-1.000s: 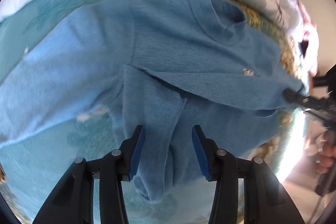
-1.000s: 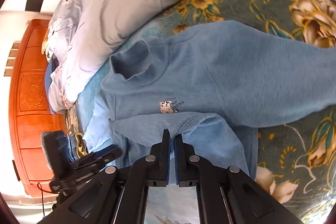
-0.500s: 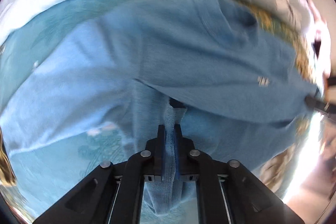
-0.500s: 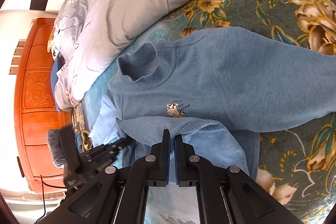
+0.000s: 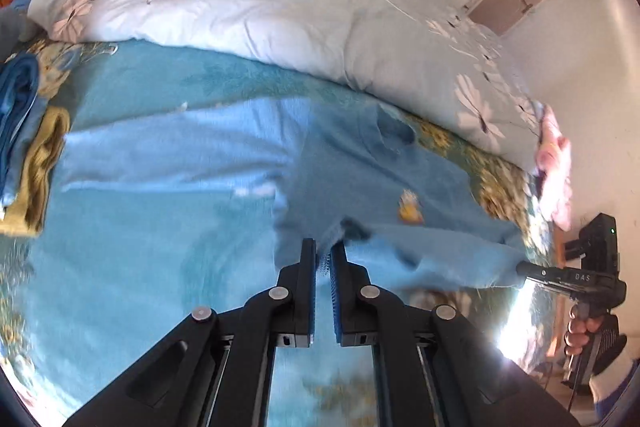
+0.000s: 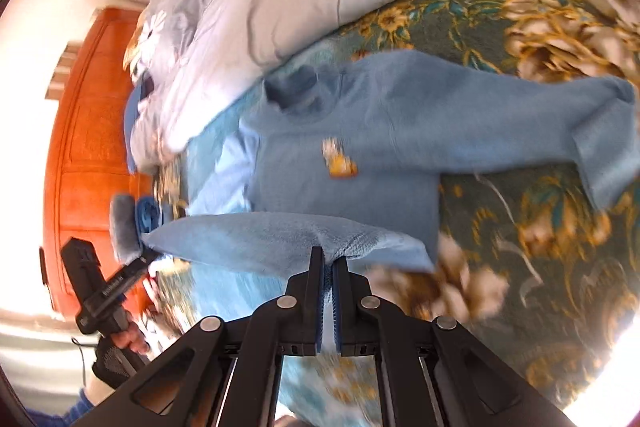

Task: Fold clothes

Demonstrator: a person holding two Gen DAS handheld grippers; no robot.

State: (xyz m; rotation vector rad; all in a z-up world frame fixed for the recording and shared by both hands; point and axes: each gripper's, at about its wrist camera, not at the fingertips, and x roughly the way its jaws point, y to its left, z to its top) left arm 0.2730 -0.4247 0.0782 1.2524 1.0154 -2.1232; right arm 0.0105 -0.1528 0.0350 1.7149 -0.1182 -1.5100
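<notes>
Left wrist view: the left claw [image 5: 324,259] is clamped on a bunched edge of the blue sweater [image 5: 360,171], its blue-padded fingers [image 5: 338,291] pressed together with a ridge of fuzzy fabric rising between them. The sweater is a soft, fleecy knit with a stand-up collar and a small yellow print on the chest. It lies spread across the middle of the bed [image 5: 140,267], on a teal plush blanket with golden flowers. One long sleeve stretches flat toward the bed's left side, where folded clothes [image 5: 28,155], blue and olive, are stacked. A puffy pale quilt [image 5: 240,3] with daisy prints is heaped along the far edge. At the right, the right claw [image 5: 524,269] pinches the sweater's hem, and a hand [image 5: 580,327] grips its black handle.

Right wrist view: the right claw [image 6: 327,259] is closed tight on the hem, which is lifted and pulled taut in a straight band over to the left claw [image 6: 146,253]. The other sleeve lies toward the right, its cuff folded back. An orange wooden cabinet [image 6: 92,147] stands beyond the bed.
</notes>
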